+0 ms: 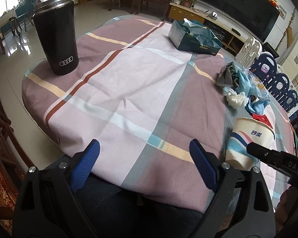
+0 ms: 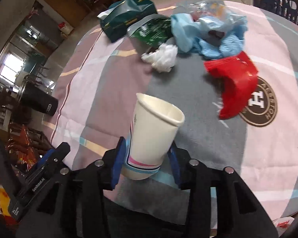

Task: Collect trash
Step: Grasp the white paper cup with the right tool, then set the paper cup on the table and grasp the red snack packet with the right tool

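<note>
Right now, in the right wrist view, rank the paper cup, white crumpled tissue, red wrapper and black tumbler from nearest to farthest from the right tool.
1. Paper cup: gripped in the right tool.
2. Red wrapper ahead to the right and white crumpled tissue straight ahead: too close to call.
3. Black tumbler: far left, at the table edge.

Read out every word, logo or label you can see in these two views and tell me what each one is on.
"妙洁" on the paper cup held in the right claw.
Four-ring logo, no words, on the black tumbler.
"DAS" on the right claw's body.
"GenRobot.AI" on the left claw's body.
Large "H" and "FASHION" on the round emblem of the tablecloth.
Gold print on the green tissue pack: too blurred to read.
</note>
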`<state>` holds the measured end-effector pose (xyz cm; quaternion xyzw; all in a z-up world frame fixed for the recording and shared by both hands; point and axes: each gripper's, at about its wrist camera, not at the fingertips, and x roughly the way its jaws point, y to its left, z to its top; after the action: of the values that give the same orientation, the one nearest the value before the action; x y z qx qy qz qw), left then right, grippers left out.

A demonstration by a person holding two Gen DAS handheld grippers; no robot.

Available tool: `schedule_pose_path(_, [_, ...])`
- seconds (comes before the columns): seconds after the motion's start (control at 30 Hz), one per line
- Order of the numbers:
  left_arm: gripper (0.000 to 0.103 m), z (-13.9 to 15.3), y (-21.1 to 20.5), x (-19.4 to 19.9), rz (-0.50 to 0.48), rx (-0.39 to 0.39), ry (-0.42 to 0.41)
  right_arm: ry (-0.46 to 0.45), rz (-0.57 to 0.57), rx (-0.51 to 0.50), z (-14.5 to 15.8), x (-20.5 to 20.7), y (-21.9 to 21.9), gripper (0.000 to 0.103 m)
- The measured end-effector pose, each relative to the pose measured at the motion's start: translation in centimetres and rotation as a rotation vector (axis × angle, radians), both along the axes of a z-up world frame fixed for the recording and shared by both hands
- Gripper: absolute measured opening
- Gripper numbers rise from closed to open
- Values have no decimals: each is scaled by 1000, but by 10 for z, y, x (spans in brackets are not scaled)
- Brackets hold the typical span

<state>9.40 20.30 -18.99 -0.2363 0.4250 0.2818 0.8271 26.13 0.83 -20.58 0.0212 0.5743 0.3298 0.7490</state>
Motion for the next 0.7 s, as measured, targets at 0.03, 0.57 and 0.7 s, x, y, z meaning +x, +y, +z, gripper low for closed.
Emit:
schedule_pose_path(0.03, [91,0,0,0,-1,0,1,-15,-40,6,4,5,-9,57])
schedule_pose_path(0.57, [91,-8,1,7,-23,-31,34,-198,-231,-364,-27,76,-9,53])
schedule_pose_path(0.7, [91,-8,1,7,-25,-33,37,-210,-219,-337,-30,68,-6,29])
